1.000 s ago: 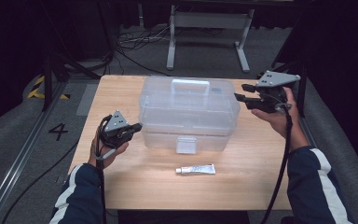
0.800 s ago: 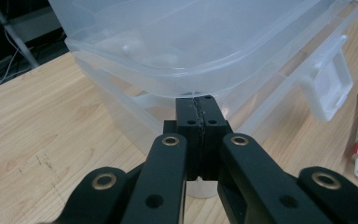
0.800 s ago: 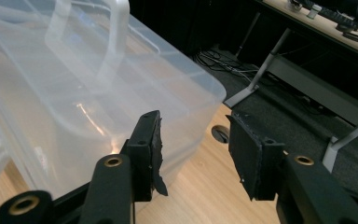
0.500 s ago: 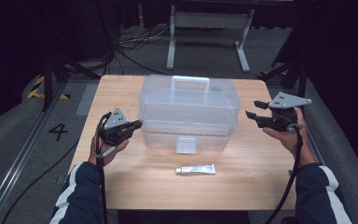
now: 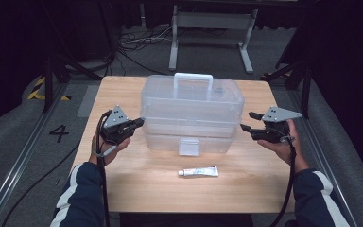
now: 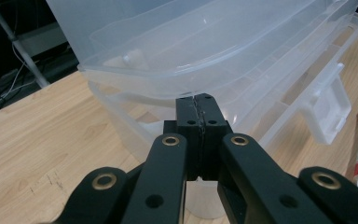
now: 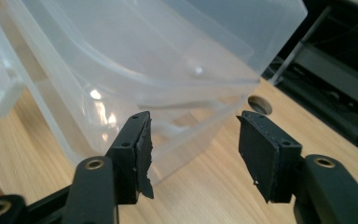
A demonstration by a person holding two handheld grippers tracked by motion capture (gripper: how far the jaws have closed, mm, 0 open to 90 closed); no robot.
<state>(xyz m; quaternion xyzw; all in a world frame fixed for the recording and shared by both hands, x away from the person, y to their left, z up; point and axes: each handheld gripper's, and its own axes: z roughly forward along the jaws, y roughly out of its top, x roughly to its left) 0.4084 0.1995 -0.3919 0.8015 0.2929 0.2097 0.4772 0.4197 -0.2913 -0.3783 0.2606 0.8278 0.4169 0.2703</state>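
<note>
Clear plastic, frosted and see-through, that's the storage box (image 5: 192, 115) sitting mid-table, nearer the far edge, its white handle (image 5: 193, 78) standing up at the back and a latch tab (image 5: 189, 146) hanging on the near wall. Stacked rims show on its sides, lid over base, ridges running round. Left gripper (image 5: 139, 123) sits right against the box's left end, jaws pressed together with nothing between them; in the left gripper view the tips (image 6: 199, 103) nose just under the lid's lip. Right gripper (image 5: 248, 121) hovers just off the box's right end, jaws spread wide and empty; in the right gripper view the box corner (image 7: 168, 88) sits beyond the gap. Near edge of the table (image 5: 137, 184): a small white tube (image 5: 198, 171) lies flat, lengthwise, in front of the latch and well apart from both hands. Bare wood lies open on both sides of the box and along the near edge; a round hole (image 7: 259, 104) marks the tabletop by the right end
</note>
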